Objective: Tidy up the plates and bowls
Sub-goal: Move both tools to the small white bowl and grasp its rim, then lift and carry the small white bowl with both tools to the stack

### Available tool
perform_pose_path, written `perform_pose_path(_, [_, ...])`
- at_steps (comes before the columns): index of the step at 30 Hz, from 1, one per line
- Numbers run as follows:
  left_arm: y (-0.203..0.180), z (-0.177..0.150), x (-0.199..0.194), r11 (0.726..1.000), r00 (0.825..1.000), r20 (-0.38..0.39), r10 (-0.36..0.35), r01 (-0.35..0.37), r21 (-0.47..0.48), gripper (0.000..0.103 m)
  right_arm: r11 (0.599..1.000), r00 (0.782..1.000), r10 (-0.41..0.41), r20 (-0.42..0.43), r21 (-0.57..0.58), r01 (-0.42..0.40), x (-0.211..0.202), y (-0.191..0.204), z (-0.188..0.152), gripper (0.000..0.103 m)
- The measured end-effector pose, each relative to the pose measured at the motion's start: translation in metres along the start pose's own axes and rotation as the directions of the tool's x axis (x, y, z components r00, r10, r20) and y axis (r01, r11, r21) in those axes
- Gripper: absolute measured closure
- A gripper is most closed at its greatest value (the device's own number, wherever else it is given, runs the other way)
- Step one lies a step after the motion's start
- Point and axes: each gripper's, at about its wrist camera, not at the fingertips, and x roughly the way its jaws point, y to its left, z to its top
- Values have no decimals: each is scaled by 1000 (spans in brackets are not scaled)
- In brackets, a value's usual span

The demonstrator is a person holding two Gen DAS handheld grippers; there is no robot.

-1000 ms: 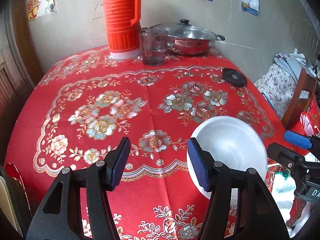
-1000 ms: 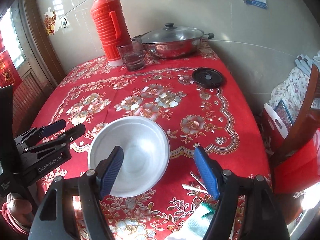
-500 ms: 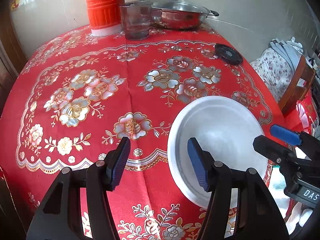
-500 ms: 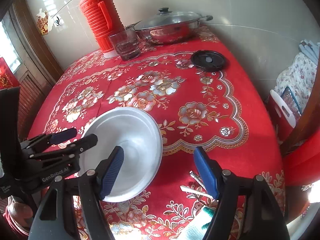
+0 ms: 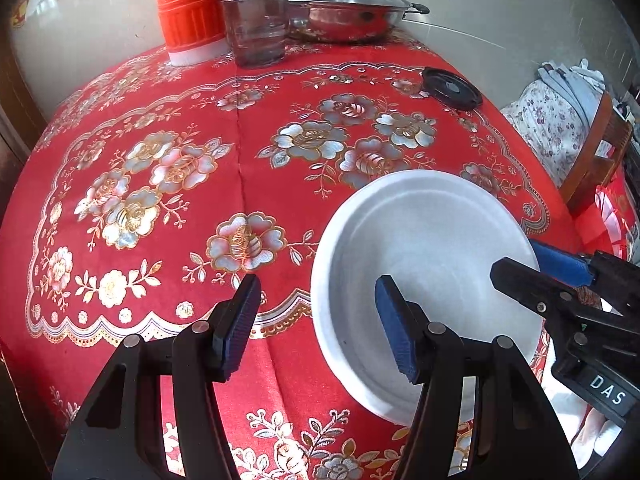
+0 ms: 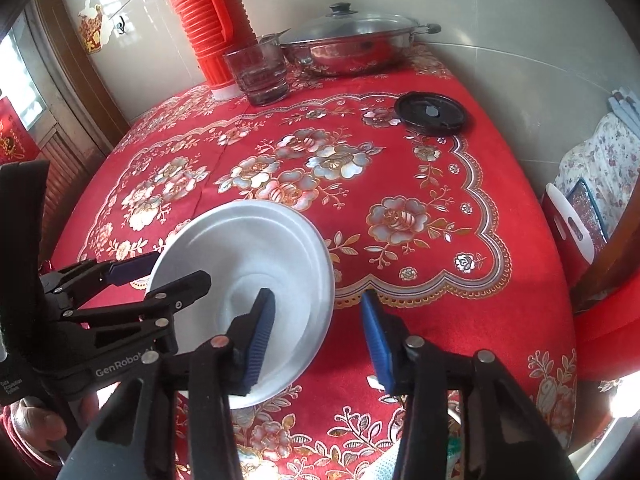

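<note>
Jaws of the left gripper stood half apart and straddled the left rim of the white bowl, one pad outside over the red flowered tablecloth and the other inside the hollow, neither pressing on the wall as far as the left wrist view showed. That bowl sat near the front edge of the table, right of its middle, and it was the only plate or bowl in view. Further right, the right gripper straddled the bowl's opposite rim and its jaws were closing, the rim between them; a gap remained beside the outer pad, so it had not yet clamped. Whether the bowl rested flat or was tipped I could not tell. Judging by this, the organizing was at an early stage: a bowl about to be gripped, nothing stacked, and no place for it visible. At the back stood the orange thermos, the glass and the lidded steel pan, with the black lid apart on the right.
</note>
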Motion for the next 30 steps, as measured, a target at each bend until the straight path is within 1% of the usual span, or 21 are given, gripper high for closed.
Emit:
perform_pose_path(1, [-2, -1, 1, 1000, 1000, 6, 2, -2, 6, 43, 1000, 1000, 3, -4, -5, -3, 2, 1, -1, 75])
perform_pose_path(2, [-3, -2, 2, 1000, 1000, 8, 5, -5, 13, 44, 1000, 1000, 6, -6, -8, -6, 3, 1, -2, 80])
perform_pose_path(3, [-5, -3, 3, 1000, 1000, 9, 4, -4, 18, 49, 1000, 1000, 6, -11, -15, -6, 4, 2, -3, 87])
perform_pose_path(5, [-7, -5, 7, 1000, 1000, -6, -8, 8, 25, 61, 1000, 1000, 2, -3, -24, -2, 4, 3, -5, 90])
perform_pose_path(6, [-8, -5, 8, 1000, 1000, -13, -11, 11, 27, 61, 1000, 1000, 4, 2, -23, -4, 3, 3, -5, 90])
perform_pose_path(8, [-10, -7, 8, 999, 1000, -1, -2, 2, 35, 61, 1000, 1000, 8, 8, -27, -8, 2, 4, -5, 90])
perform_pose_path(10, [-12, -8, 7, 999, 1000, 6, 2, -2, 43, 64, 999, 1000, 2, 8, -34, -2, 2, 6, -4, 90])
perform_pose_path(14, [-12, -8, 7, 999, 1000, 2, -1, 1, 42, 64, 999, 1000, 4, 11, -35, -4, 2, 7, -5, 90])
perform_pose_path(20, [-14, -8, 5, 998, 1000, 6, 13, -13, 57, 68, 999, 1000, -4, 11, -53, 4, 3, 10, -6, 90])
perform_pose_path(22, [-10, -8, 3, 999, 1000, 6, 6, -6, 44, 69, 998, 1000, -4, 11, -58, 4, 2, 12, -6, 90])
perform_pose_path(26, [3, -7, -4, 1000, 1000, -2, -2, 2, 19, 75, 996, 1000, 3, 1, -85, -3, 2, 21, -6, 90])
perform_pose_path(30, [19, -10, -16, 1000, 1000, 9, 14, -14, -5, 75, 993, 1000, 20, 11, -114, -19, -2, 38, -2, 90])
